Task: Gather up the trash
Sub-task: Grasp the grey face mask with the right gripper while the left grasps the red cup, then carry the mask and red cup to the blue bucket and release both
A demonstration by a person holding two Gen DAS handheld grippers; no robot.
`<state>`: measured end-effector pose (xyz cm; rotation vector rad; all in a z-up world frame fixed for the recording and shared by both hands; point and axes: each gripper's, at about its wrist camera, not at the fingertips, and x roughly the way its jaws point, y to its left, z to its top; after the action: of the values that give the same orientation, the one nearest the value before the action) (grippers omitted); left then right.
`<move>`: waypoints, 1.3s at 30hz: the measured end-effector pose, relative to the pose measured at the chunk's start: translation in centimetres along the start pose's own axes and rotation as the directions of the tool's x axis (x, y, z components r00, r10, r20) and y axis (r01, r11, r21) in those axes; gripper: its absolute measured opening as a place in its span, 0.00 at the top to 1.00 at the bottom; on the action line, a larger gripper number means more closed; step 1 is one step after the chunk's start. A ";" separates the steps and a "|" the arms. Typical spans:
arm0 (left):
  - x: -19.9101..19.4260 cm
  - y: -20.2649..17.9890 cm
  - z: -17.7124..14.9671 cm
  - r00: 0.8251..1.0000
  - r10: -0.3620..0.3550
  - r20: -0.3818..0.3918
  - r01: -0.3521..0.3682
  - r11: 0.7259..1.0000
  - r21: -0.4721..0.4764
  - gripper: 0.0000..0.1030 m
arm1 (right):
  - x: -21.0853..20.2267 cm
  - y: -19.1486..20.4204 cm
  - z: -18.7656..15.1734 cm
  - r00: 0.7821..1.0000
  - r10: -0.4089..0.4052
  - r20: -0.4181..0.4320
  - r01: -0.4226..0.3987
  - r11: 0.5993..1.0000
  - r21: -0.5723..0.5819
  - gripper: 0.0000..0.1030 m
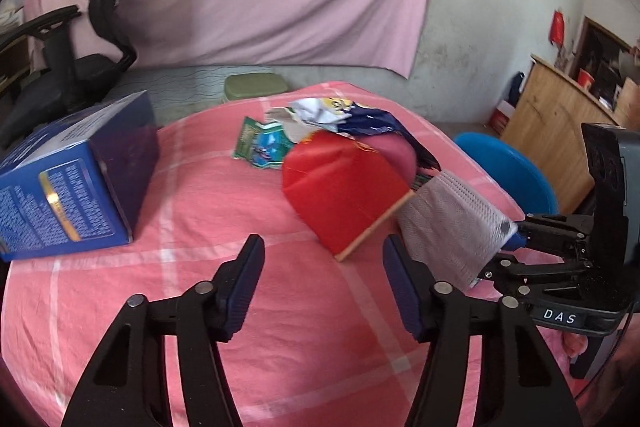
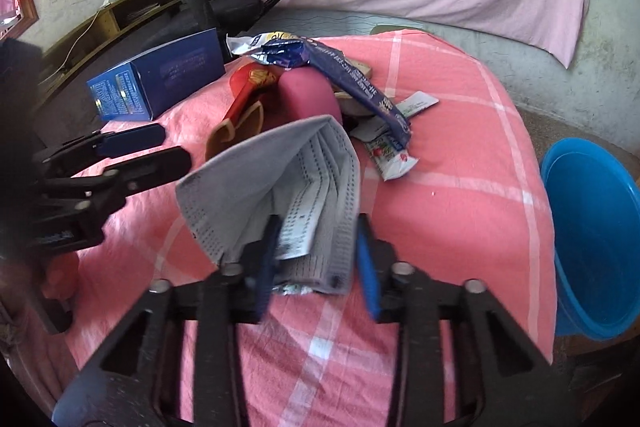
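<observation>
Trash lies heaped on a pink checked tablecloth [image 1: 120, 307]: a folded grey face mask [image 2: 280, 179], a red paper packet [image 1: 340, 195] with gold print too blurred to read, a dark blue wrapper [image 2: 352, 79] with white lettering that cannot be made out, and a green and blue sachet [image 1: 264, 145] farther back. "DAS" in white letters shows on the body of the right gripper [image 1: 508, 247] in the left wrist view; the small white text on the blue carton [image 1: 72, 179] at the left is illegible.

In the right wrist view the mask sits between the 2 blue pads of the right gripper [image 2: 316, 251], its near edge bunched against them; the jaws are part closed and appear to pinch it, its pleated grey sheet fanning up toward the heap. The left gripper [image 1: 324, 287] hovers over bare cloth with its jaws about half open and nothing between them; the red packet lies just beyond its tips and the mask just beside its right finger. A blue basin [image 2: 596, 235] stands off the table's right edge.
</observation>
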<state>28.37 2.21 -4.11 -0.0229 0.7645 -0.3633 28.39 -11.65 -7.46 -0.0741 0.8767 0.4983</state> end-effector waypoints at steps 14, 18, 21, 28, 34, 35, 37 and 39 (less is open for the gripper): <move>1.9 -2.0 0.4 0.999 0.049 -0.001 -0.049 0.997 0.060 0.98 | -2.4 -0.8 -1.8 0.995 0.048 0.086 -0.051 0.998 0.031 0.71; 0.8 -2.3 -0.3 0.998 0.066 0.023 -0.067 0.997 0.033 0.99 | -3.8 -1.1 -2.3 0.988 0.065 0.140 -0.070 0.997 0.030 0.71; -0.6 -2.8 -0.9 0.995 0.084 0.051 -0.085 0.996 0.009 0.99 | -5.1 -1.1 -2.2 0.977 0.068 0.201 -0.075 0.997 0.027 0.71; -4.5 -6.4 -0.8 0.968 0.096 0.233 -0.099 0.995 0.000 0.99 | -9.7 -1.4 -2.2 0.905 -0.041 0.423 0.028 0.999 0.038 0.71; -5.8 -11.1 2.5 0.911 0.035 0.410 -0.061 0.997 0.052 0.99 | -14.2 -4.2 -2.1 0.783 -0.227 0.580 0.169 0.974 0.154 0.71; -5.8 -11.8 3.0 0.903 0.020 0.428 -0.052 0.997 0.063 0.99 | -14.8 -5.1 -2.1 0.765 -0.259 0.590 0.187 0.966 0.181 0.71; -5.4 -13.7 4.3 0.889 -0.017 0.458 -0.027 0.996 0.089 0.99 | -15.7 -6.3 -2.5 0.734 -0.308 0.605 0.217 0.951 0.221 0.71; -4.9 -15.0 5.2 0.882 -0.041 0.470 -0.011 0.994 0.107 0.99 | -16.5 -7.9 -2.6 0.699 -0.367 0.614 0.254 0.930 0.267 0.71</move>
<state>23.96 -10.86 5.25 -0.0161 0.2592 -0.3934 21.24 -25.76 2.20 0.1014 0.1872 0.0992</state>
